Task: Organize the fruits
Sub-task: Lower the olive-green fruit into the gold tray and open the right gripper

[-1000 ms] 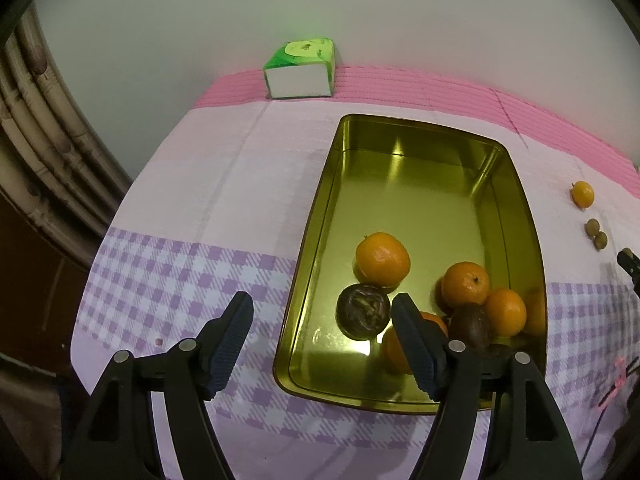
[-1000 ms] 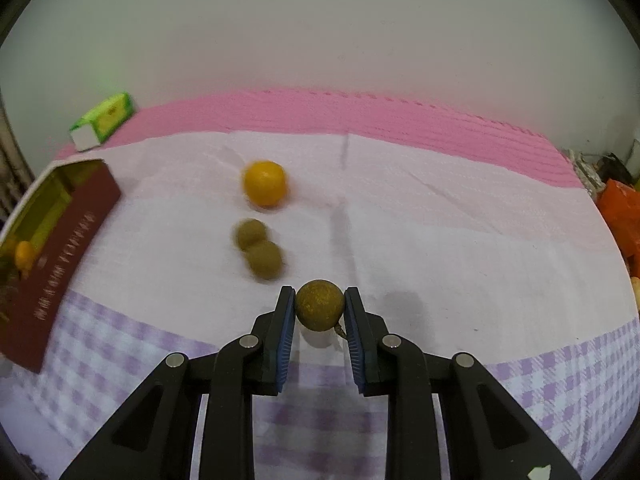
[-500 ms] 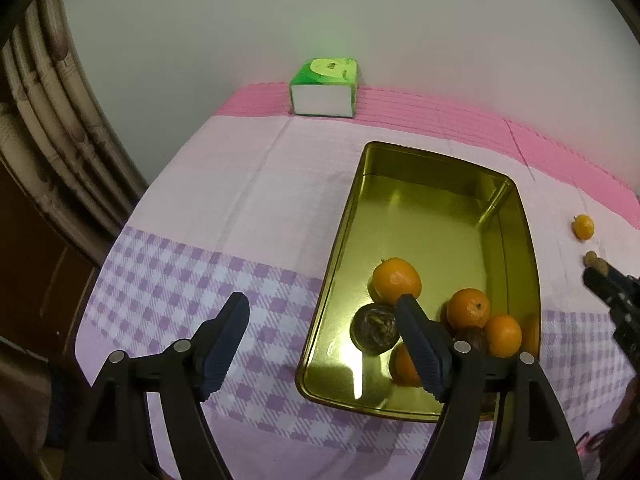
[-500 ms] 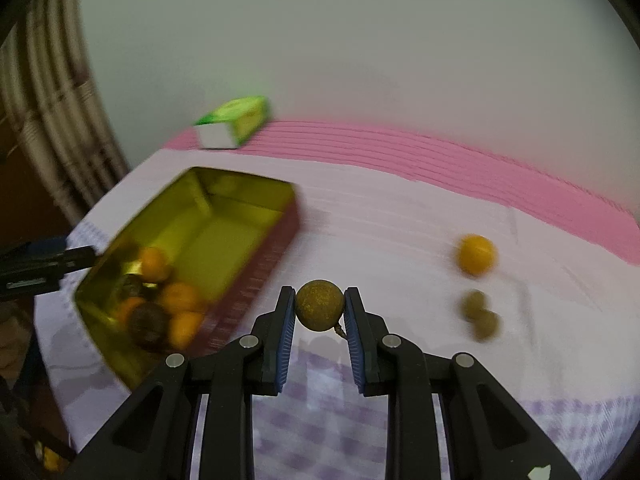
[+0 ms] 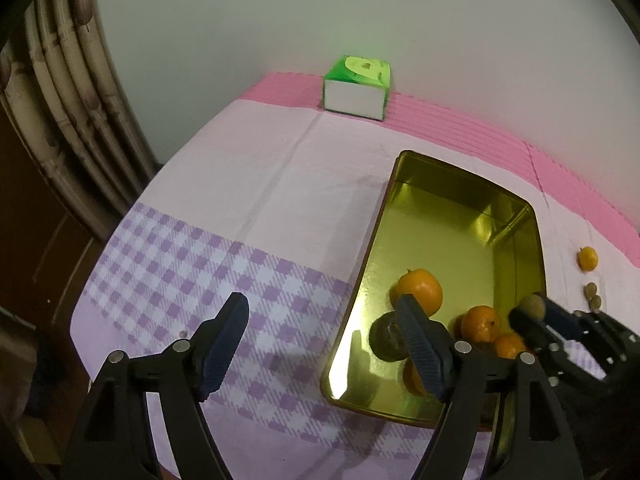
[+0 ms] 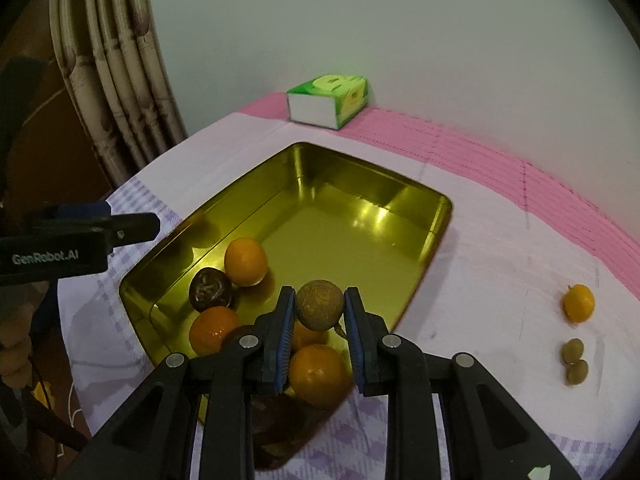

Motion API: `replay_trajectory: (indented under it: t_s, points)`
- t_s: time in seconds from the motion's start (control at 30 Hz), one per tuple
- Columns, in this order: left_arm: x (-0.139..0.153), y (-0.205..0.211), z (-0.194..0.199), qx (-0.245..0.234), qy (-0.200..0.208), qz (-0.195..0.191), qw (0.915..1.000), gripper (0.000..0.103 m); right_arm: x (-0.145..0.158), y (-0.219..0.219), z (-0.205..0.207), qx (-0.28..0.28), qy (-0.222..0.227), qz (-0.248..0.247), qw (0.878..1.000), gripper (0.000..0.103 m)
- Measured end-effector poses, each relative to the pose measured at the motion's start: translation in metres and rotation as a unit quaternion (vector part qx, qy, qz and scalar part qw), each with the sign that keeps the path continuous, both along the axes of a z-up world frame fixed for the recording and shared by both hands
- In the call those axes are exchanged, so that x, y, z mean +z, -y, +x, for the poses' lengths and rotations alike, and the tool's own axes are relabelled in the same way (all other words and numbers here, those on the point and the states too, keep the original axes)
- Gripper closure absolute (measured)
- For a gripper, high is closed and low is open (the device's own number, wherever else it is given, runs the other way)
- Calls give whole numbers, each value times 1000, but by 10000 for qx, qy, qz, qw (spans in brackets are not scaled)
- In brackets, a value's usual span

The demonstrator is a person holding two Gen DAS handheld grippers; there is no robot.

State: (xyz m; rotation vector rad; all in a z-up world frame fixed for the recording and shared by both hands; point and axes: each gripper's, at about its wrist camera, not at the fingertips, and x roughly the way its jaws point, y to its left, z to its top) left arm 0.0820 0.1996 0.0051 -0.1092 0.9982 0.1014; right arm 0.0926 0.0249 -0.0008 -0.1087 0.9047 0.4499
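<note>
Small round brown rough-skinned fruit (image 6: pixel 319 305) is pinched between the right gripper's (image 6: pixel 320 312) blue pads, off the cloth, over the near end of the gold rectangular metal tin (image 6: pixel 434 236). Straight below the jaws: the pile of oranges (image 6: pixel 316 372) and a dark wrinkled passion fruit (image 6: pixel 211 290) at that near end; the tin's far half is bare. Tin's long axis runs away from the jaws toward the green-and-white tissue box (image 6: pixel 330 100) at the table's back edge. Release likely needs only a small push forward. Left gripper (image 5: pixel 320 340) is spread, holding nothing, straddling the tin's left rim. Orange kumquat (image 6: pixel 578 303) and two small olive-brown fruits (image 6: pixel 574 361) wait on the pink tablecloth (image 6: pixel 500 272), right side.
</note>
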Motion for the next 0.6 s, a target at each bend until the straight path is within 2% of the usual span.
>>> replay_trajectory:
  t_s: [0.33, 0.6]
  points:
    - [-1, 0, 0, -13, -17, -70, 10000, 26, -21, -9, 3, -7, -214, -49, 9998, 80]
    - [-2, 2, 0, -96, -12, -56, 9999, 26, -21, -8, 3, -21, -233, -39, 9997, 78]
